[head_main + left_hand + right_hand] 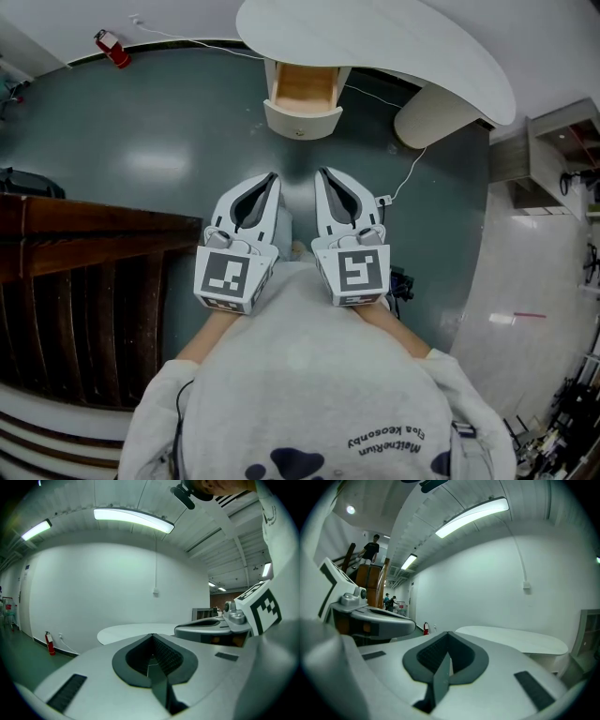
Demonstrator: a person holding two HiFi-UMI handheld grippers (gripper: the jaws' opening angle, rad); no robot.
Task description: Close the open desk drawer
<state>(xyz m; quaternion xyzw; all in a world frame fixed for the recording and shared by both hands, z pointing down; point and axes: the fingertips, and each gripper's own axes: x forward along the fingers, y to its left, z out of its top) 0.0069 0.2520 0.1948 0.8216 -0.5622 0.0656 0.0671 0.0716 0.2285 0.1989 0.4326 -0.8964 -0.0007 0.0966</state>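
Observation:
The white curved desk (pixel 394 47) stands at the top of the head view. Its drawer (pixel 302 96) is pulled out toward me and shows a bare wooden inside behind a rounded white front. My left gripper (pixel 273 176) and right gripper (pixel 322 172) are side by side in front of me, short of the drawer and pointing at it. Both are shut with nothing between the jaws. In the left gripper view the closed left gripper (pixel 152 636) points toward the desk top (pixel 131 631). The right gripper view shows the closed right gripper (pixel 448 633) with the desk top (pixel 515 638) beyond it.
A dark wooden unit (pixel 84 239) stands close on my left. A white cable (pixel 410 173) with a plug lies on the green floor right of the grippers, near the desk's round pedestal (pixel 436 114). A red fire extinguisher (pixel 112 47) sits by the far wall.

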